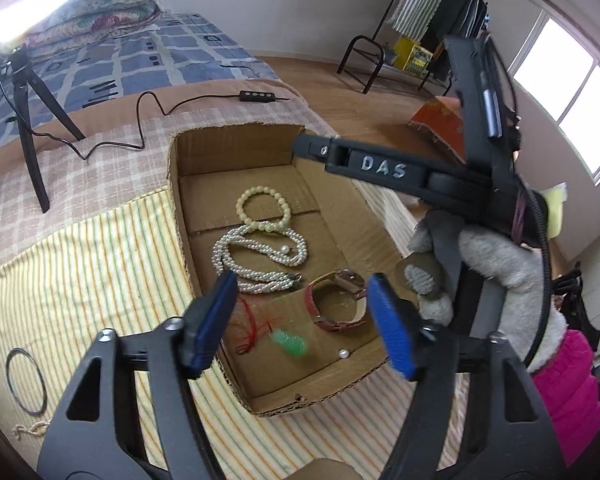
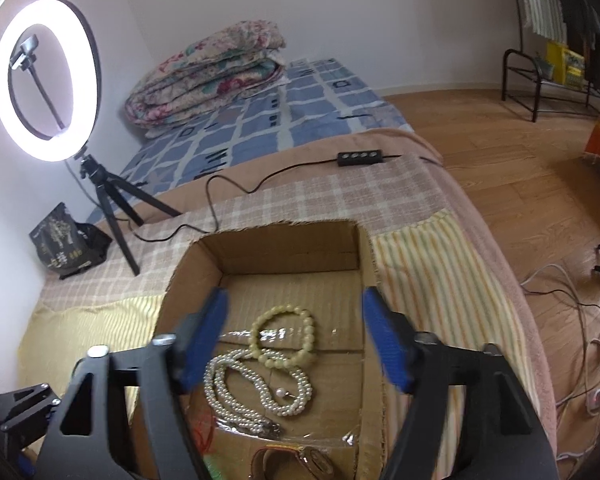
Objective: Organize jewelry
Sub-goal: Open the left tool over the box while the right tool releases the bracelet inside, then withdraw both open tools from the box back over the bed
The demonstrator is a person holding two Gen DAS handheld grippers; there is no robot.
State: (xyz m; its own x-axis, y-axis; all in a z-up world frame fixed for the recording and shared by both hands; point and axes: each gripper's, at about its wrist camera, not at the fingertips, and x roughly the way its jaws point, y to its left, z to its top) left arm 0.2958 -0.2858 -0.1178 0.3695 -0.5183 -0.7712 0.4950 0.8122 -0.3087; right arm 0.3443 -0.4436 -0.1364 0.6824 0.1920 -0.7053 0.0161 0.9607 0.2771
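1. You work over a bed (image 2: 440, 264) spread with a striped and checked cover.
2. A cardboard box (image 1: 180, 216) lies on it.
3. Beside the box you have a ring-light tripod (image 2: 112, 204), its cable control (image 2: 360, 158), a metal bangle (image 1: 25, 380) and a small chain (image 1: 30, 429).

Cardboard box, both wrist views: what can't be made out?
- Green pendant on red cord: left wrist view, motion-blurred, shape unreadable.
- Red-strapped wristwatch: right wrist view, cut by the bottom edge; dial unreadable.
- Thin metal bangle on the striped cloth: left wrist view, partly behind the left gripper.
- Small gold chain: too small.
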